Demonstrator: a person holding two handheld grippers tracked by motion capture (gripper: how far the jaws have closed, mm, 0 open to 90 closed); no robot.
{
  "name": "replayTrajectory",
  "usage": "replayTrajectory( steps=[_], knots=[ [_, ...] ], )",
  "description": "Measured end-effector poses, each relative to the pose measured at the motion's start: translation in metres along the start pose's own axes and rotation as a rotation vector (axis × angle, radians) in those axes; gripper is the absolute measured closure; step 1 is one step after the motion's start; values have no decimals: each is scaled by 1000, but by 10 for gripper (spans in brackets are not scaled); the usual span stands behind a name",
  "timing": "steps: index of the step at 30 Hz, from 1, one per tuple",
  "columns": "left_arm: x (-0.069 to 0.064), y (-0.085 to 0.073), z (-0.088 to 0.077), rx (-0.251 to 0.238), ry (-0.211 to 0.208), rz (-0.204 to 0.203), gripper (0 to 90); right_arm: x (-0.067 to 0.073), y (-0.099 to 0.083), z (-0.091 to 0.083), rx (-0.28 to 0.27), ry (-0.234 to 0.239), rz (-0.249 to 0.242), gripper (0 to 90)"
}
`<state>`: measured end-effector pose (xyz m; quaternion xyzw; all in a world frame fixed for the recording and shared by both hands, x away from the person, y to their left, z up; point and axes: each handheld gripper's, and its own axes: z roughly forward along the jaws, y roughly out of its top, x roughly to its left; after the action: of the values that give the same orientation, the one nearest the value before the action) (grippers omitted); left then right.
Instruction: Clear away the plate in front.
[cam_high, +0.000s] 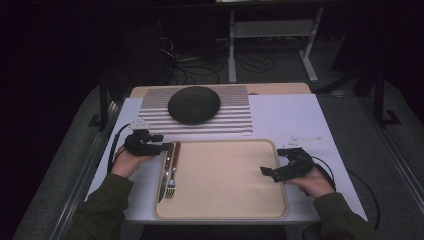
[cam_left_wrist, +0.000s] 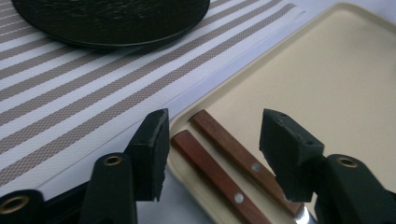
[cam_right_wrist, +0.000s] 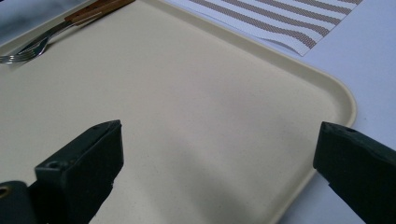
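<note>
A beige tray (cam_high: 225, 175) lies at the front of the table. A knife (cam_high: 162, 184) and a fork (cam_high: 171, 186) with brown wooden handles rest side by side along its left edge. My left gripper (cam_high: 164, 142) is at the tray's far left corner, open, its jaws standing either side of the two handles (cam_left_wrist: 224, 163) without touching them. My right gripper (cam_high: 272, 162) hovers over the tray's right part, open wide (cam_right_wrist: 219, 154), with nothing but bare tray between its jaws. The fork's tines (cam_right_wrist: 18, 56) also appear far off in the right gripper view.
A dark round dish (cam_high: 194, 104) sits on a striped placemat (cam_high: 235, 112) behind the tray, on a white table cover (cam_high: 290, 115). Table legs and cables stand on the dark floor beyond.
</note>
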<state>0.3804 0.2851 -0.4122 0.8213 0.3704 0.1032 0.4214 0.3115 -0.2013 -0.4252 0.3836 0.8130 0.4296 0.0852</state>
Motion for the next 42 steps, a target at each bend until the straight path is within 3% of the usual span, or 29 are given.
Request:
replayTrajectory(
  steps=[5,12,16,22,29,38,42],
  knots=[
    [3,-4,-4,-24,-10,-4,311,0,0,0,-3,-5,0,14],
    [7,-9,-2,-41,11,15,162,0,0,-1,-12,-13,8,14],
    [13,-10,-2,-60,11,-1,107,1,0,-1,-14,-14,6,14],
    [15,-11,2,-38,13,6,0,0,0,0,-15,-18,4,15],
    [14,-11,5,-54,19,16,0,2,0,1,-14,-17,-9,14],
    [10,-9,7,-50,36,61,0,2,0,1,-17,-11,-12,14],
    [8,-6,3,-79,56,95,0,2,0,1,-20,-13,-12,12]
  ],
)
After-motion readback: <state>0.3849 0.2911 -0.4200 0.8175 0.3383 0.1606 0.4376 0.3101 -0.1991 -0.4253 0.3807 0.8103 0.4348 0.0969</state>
